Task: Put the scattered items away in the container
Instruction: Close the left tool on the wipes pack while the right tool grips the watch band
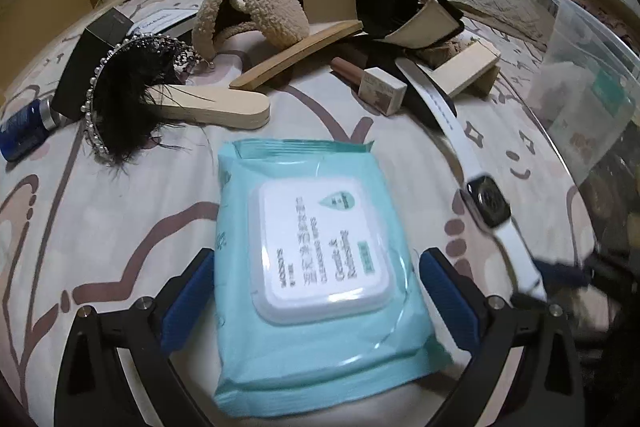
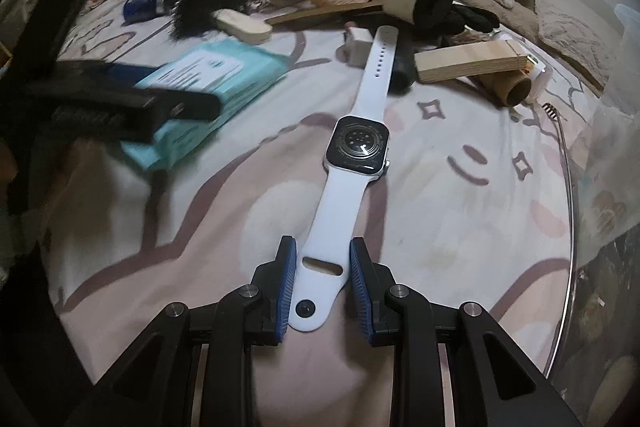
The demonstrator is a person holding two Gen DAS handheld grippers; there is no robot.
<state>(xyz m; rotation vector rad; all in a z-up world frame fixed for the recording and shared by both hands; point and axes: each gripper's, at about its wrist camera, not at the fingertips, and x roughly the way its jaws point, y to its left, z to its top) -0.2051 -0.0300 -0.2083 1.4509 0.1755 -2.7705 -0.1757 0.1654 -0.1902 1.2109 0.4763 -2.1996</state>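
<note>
The right gripper (image 2: 323,281) is clamped on the strap end of the white watch (image 2: 357,143), which lies mid-frame on the bedsheet; the strap looks limp and the case fragile. The left gripper (image 1: 316,291) stands wide open around the soft wipes pack (image 1: 320,259), best pinched across its sides.

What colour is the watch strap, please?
White; the watch strap shows best in the right wrist view.

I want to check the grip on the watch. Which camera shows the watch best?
The right wrist view: the whole watch lies face down, its strap end pinched in the right gripper. The left wrist view shows it only at the edge, partly blurred, beside the wipes pack.
</note>
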